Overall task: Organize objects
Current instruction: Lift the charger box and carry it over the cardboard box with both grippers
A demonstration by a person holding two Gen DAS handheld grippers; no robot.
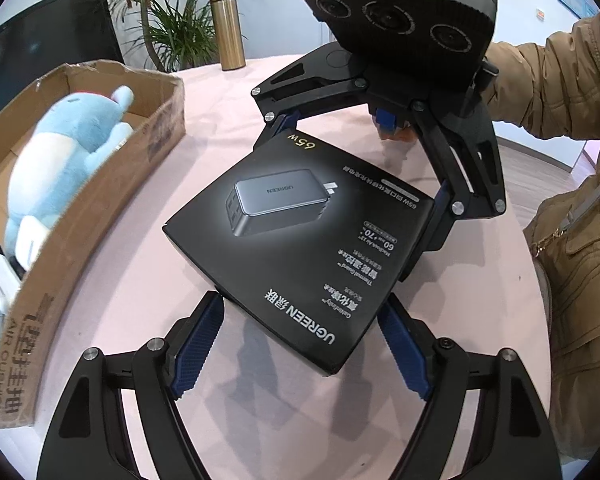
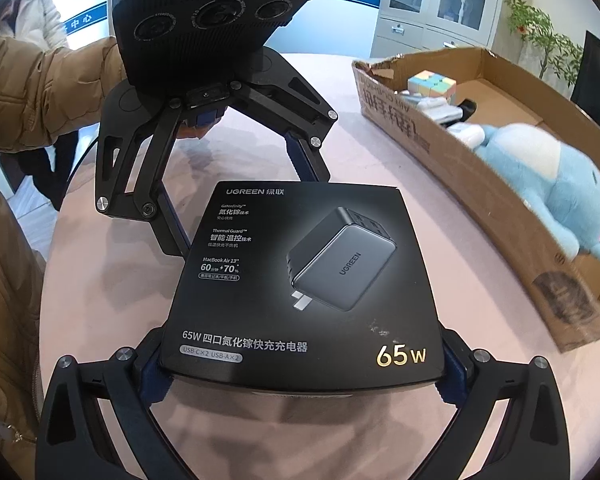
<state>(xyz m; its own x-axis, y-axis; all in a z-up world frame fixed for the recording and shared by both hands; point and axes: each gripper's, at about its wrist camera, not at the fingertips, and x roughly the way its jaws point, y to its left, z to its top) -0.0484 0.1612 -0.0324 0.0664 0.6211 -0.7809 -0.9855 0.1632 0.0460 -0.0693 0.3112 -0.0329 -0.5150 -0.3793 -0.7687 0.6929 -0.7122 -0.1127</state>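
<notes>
Charger box (image 2: 300, 280) pinched at its near end by right claw (image 2: 300, 376), above pink table (image 2: 340, 128). Left claw (image 1: 300, 344) spread around opposite corner, pads apart from it. Cardboard box (image 2: 480, 184) beside.

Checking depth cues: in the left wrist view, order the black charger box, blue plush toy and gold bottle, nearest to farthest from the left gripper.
1. Black charger box, between the left gripper fingers.
2. Blue plush toy, in the cardboard box at left.
3. Gold bottle, upright at the table's far edge.
</notes>
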